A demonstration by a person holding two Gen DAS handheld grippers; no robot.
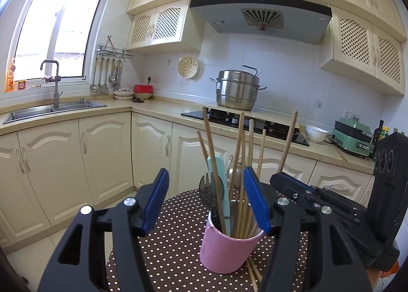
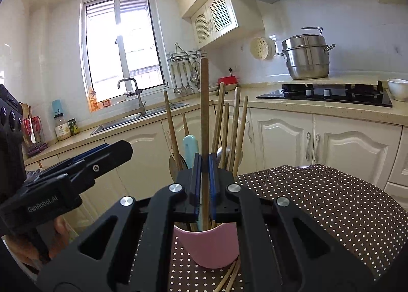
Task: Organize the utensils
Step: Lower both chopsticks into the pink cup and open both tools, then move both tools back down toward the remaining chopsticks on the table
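Pink cup (image 1: pixel 227 248) sat on the polka-dot tablecloth (image 1: pixel 176 253) nr the table's near edge, packed w/ wooden chopsticks (image 1: pixel 242 164), a light-blue handle (image 1: pixel 216 164) and spoons; a few loose chopsticks (image 1: pixel 252 274) lay on the cloth touching its base. Chopsticks: light, stiff, thin, smooth, prob. prone to pivot or slip, so best pinched mid-shaft, square to the pads. Cup looked top-heavy, easy to tip. Left gripper (image 1: pixel 206 205) was open, jaws either side of the bundle above the rim, pads clear of it. Right gripper (image 2: pixel 204 185) was clamped on one dark chopstick (image 2: pixel 204 113), upright, lower end in the cup.

Black grippers (image 1: pixel 206 202), blue ribbed pads, silver screws, "GenRobot.AI" lettering
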